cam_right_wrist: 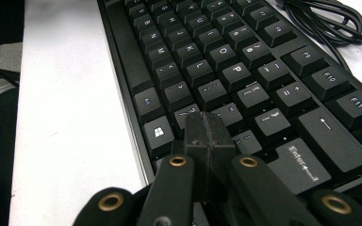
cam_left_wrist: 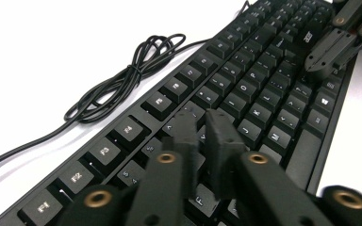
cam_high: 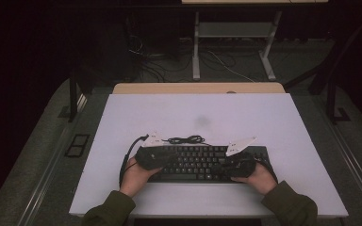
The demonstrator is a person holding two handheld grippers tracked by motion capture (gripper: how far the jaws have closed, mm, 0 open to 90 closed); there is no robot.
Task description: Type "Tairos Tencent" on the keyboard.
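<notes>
Hiding keyboard (cam_right_wrist: 245,70) keys: both closed grippers' jaws

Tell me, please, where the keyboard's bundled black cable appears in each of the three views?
High view: the cable bundle lies just behind the keyboard, at centre.
Left gripper view: upper left, beside the function-key row.
Right gripper view: top right corner.
Shared landmark: the keyboard's function-key row.

Your keyboard (cam_left_wrist: 245,89) is matt black plastic, its keycaps smooth with pale printed legends, beside a coiled cable (cam_left_wrist: 122,80) in glossy black rubber. The table (cam_high: 245,113) under it wears a smooth, matt white top over a wood-look edge, and your sleeves (cam_high: 290,205) look like soft olive cloth.
</notes>
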